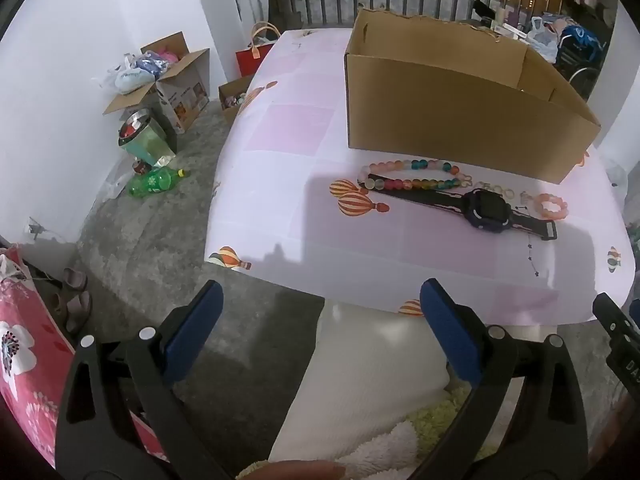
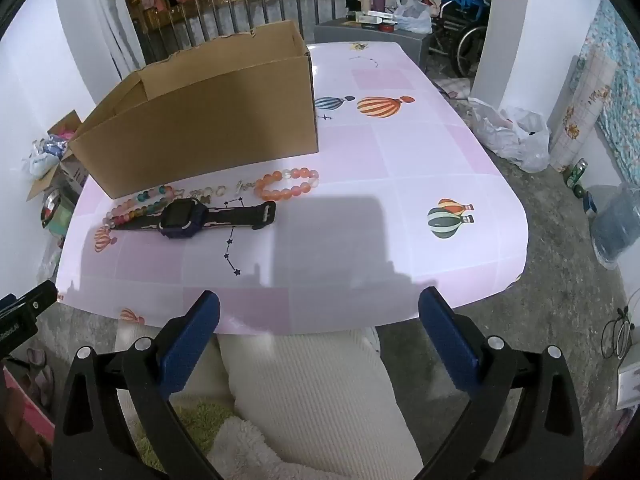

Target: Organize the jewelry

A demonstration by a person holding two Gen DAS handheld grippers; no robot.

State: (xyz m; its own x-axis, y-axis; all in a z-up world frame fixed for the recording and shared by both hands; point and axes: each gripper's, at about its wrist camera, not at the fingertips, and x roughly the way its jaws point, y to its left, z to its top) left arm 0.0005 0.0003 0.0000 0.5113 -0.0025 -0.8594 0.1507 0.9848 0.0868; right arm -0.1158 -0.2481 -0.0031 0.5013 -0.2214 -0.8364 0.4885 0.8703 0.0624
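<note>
- Your left claw (image 1: pixel 320 324) and right claw (image 2: pixel 320 328) gape wide, empty, short of the tabletop (image 2: pixel 400 184).
- Grabbing the watch (image 2: pixel 182 218) could drag the multicolored bead strand (image 2: pixel 136 206) it overlaps.

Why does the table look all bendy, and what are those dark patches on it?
Both wrist views use a fisheye lens, so the table edge curves. Left wrist view: a grey shadow reaches from the near edge to the watch. Right wrist view: a blocky shadow lies beside the watch; the picture stays sharp.

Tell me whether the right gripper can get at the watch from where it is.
Probably yes. The right gripper is open and empty at the table's near edge, and the watch lies flat with bare tablecloth before it, nothing between.
</note>
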